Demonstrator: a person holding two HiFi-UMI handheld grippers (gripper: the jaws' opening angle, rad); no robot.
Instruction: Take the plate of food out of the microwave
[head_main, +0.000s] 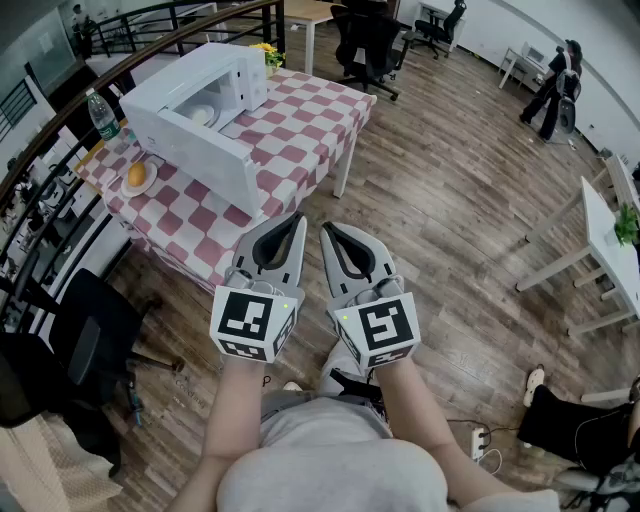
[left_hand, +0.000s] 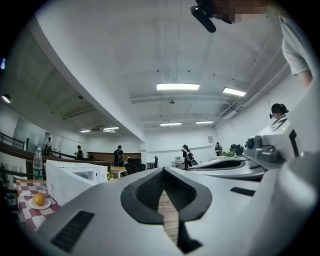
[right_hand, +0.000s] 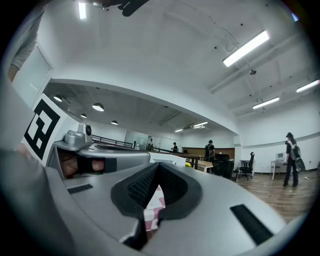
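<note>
Both tongs pinched shut and empty: left gripper (head_main: 293, 222) and right gripper (head_main: 330, 230), well short of the white box-shaped microwave (head_main: 235, 70). The target round white plate (head_main: 201, 114) looks to sit inside it.

Risks:
- A one-rim grab tips the food.
- Grabbing the small orange-bearing saucer (head_main: 148, 185) beside the microwave by mistake.

Count: 2 grippers, 1 microwave, 2 plates, 1 clear plastic bottle (head_main: 103, 118).

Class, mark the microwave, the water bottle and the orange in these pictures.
microwave (head_main: 232, 68), head view, on its white casing.
water bottle (head_main: 103, 120), head view, middle of its body.
orange (head_main: 136, 176), head view, middle of the fruit.
</note>
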